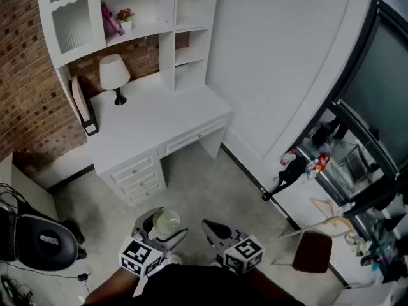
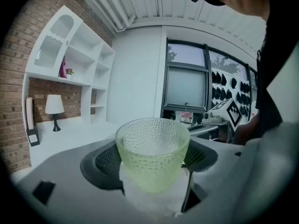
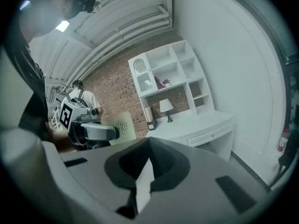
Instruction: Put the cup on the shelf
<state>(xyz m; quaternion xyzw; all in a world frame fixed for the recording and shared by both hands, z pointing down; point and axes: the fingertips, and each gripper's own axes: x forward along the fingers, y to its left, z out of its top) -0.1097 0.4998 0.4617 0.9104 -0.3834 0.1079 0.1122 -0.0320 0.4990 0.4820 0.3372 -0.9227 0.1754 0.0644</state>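
A pale green dimpled glass cup sits upright between the dark pads of my left gripper, which is shut on it and holds it above the floor. In the right gripper view the cup shows at the left, in that same gripper. My right gripper hovers beside it with its jaws together and nothing in them. The white shelf unit stands above a white desk, some way ahead of both grippers.
On the desk are a white lamp and upright books; a small flower pot is on one shelf. A black chair is at the left, a dark red stool at the right. A second person stands by the brick wall.
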